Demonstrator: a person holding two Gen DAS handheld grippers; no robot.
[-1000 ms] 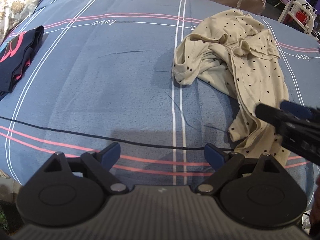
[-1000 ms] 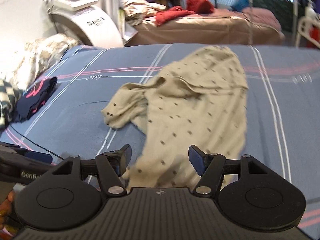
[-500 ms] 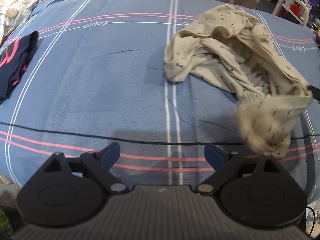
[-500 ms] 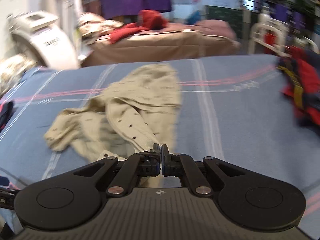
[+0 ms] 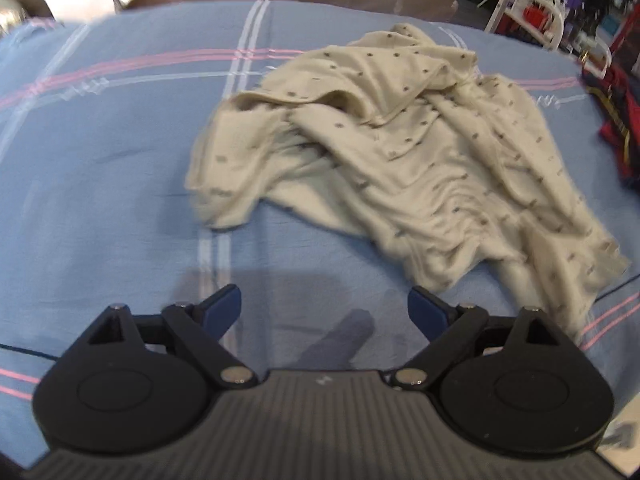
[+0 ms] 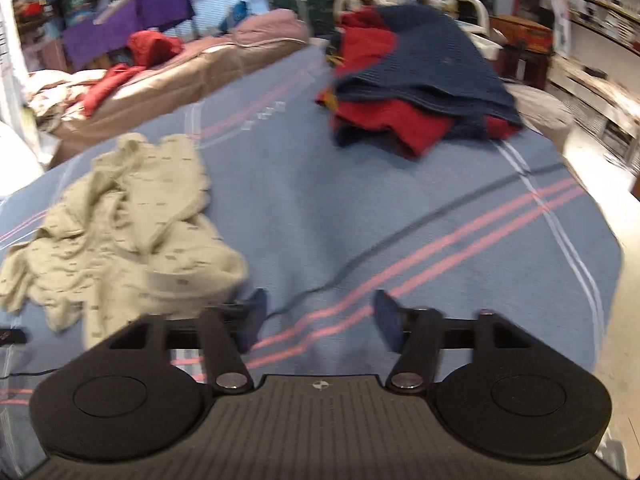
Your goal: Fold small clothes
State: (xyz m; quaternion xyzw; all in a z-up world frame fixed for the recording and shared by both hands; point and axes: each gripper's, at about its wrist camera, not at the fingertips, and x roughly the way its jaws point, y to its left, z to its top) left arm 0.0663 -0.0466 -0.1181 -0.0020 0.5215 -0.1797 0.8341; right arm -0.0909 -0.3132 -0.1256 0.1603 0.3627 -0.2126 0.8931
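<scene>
Left view: the left tongs [image 5: 324,310] gape over the bedspread [image 5: 100,168], the crumpled beige garment [image 5: 400,160] ahead and to their right — right view: the right tongs [image 6: 318,318] gape too, gripping nothing, garment [image 6: 120,232] just left, clothes pile [image 6: 416,88] far ahead.

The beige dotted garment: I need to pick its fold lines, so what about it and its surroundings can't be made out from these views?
- Beige dotted garment: bunched folds hide its shape, sleeves and underside in both views; motion blur smears its near edge.
- Its lower corner, right wrist view: covered by the right claw body.
- Red and navy pile: blurred; item count unclear. Left wrist view: cut off by the right edge.
- Left claw: open, holding nothing.
</scene>
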